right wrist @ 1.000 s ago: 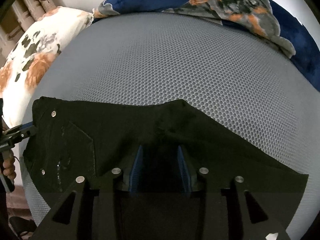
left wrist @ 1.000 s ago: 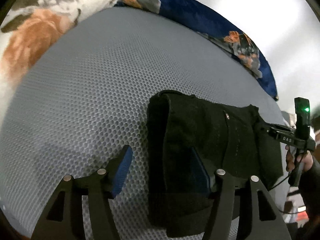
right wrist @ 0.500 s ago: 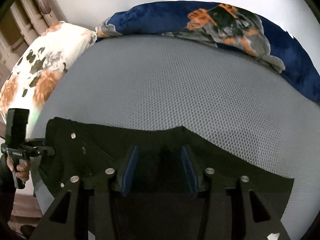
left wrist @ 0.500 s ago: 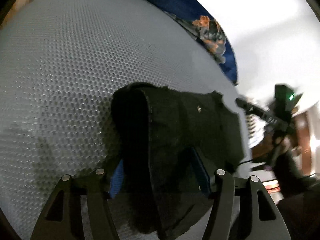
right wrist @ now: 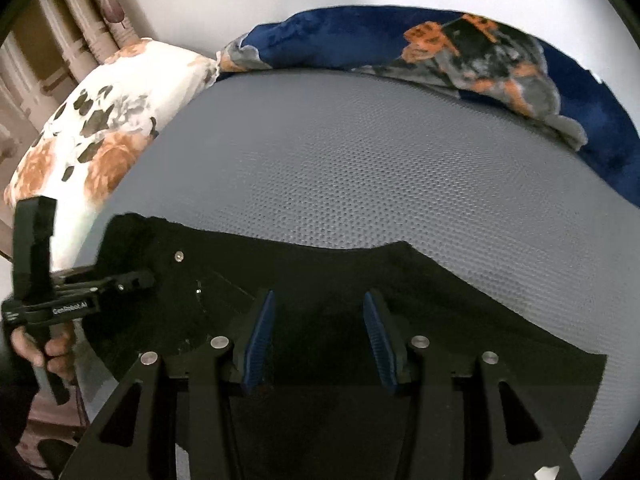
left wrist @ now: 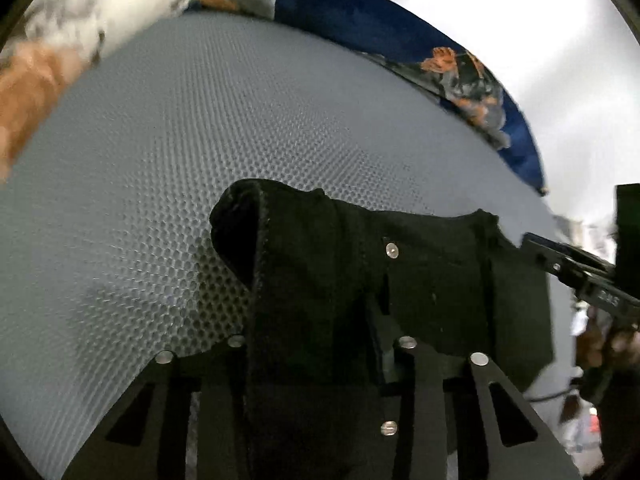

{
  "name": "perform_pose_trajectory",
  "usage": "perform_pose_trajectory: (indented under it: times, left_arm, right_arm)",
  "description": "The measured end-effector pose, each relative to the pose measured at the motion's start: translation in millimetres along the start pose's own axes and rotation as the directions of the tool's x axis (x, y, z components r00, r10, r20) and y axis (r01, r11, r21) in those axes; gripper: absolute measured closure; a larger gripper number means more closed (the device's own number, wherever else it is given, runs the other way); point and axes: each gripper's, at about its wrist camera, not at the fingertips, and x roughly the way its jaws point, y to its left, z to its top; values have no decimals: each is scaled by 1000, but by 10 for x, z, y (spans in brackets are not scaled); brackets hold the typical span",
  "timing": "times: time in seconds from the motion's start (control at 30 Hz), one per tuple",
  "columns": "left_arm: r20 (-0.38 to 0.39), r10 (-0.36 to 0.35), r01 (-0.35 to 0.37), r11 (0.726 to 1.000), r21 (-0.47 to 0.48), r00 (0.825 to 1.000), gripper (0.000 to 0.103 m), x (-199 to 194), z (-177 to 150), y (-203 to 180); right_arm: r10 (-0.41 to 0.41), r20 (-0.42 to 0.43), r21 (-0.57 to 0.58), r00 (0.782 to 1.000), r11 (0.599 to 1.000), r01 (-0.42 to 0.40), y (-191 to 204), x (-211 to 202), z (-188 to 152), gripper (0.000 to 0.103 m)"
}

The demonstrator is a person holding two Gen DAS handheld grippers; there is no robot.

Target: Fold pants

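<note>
Black pants, grey honeycomb mattress, navy floral blanket.

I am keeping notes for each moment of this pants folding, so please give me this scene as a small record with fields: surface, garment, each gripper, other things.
surface: grey honeycomb-textured mat
garment: black pants, partly folded, lying at the mat's near edge
left gripper: jaws closing, a raised fold of the pants between them
right gripper: blue pads apart, above the pants, no fabric pinched
other things: floral pillow at far left; blue blanket along the far edge
</note>
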Motion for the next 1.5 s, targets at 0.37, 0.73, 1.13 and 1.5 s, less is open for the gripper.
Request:
perform_pose_trajectory:
  times: [0.37,0.73,1.13,1.5]
  left_arm:
    - [49,-30,33,998,-47,998,77,-471,173,-1004]
    - [4,15,-15,996,89,1000,80,157,108,-2553]
    - [-77,134,-105,948,302,988,73,1074,-356,-3202]
    - [57,-100,74,935,346,993,26,280,-103,-3059]
  right_arm:
    - [-2,102,128,995,992,-11,-807,-638,-432,59]
    - [-3,153,265,988,964,-38,-1554,-987,-958,59]
    - [49,110,369,993,925,-87,-2003,-894,-1307,57]
    - [251,96,411,963,871,-268,-2108,-695,-1280,45]
